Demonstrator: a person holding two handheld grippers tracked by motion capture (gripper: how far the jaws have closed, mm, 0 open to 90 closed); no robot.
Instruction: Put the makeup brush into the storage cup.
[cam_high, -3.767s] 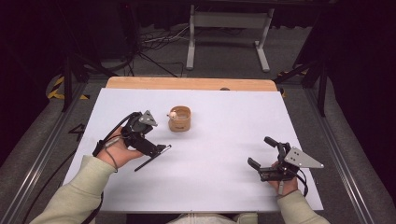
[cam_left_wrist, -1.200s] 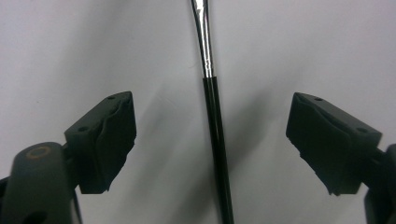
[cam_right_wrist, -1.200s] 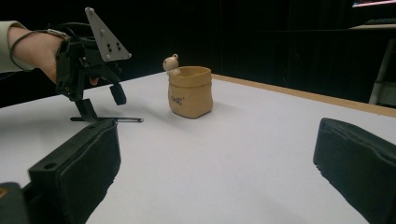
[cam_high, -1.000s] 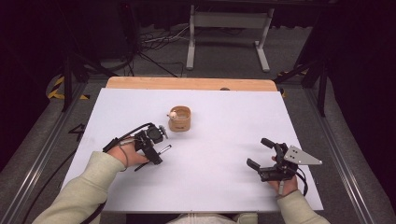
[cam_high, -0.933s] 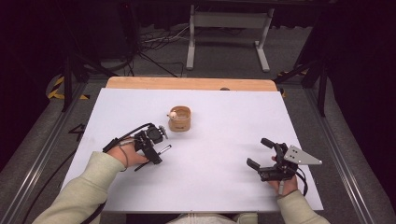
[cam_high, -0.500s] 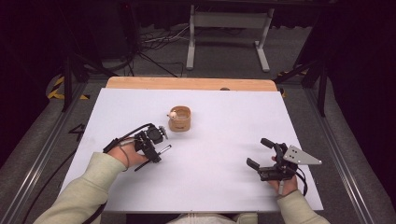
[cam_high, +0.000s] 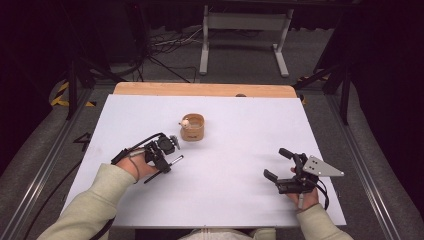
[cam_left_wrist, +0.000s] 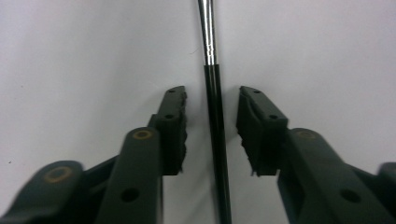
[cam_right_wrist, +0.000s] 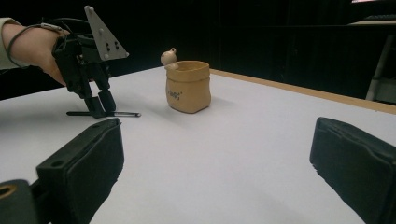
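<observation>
we had the left gripper (cam_left_wrist: 210, 135) straddling the pen (cam_left_wrist: 215, 140), jaws just closing, not yet pinching, ready to lift; right gripper (cam_right_wrist: 215, 168) waited spread wide.

On the white table (cam_high: 225, 200), a small tan pot (cam_high: 193, 128) with a little pale figure on its rim stood near the far middle. The left gripper (cam_high: 164, 159) pointed down over a thin black-and-silver pen (cam_high: 165, 169) lying just in front of the pot; its jaws had just been closing, apparently astride the pen. The right gripper (cam_high: 278, 165) rested well apart at the near right, jaws spread with nothing between them.
</observation>
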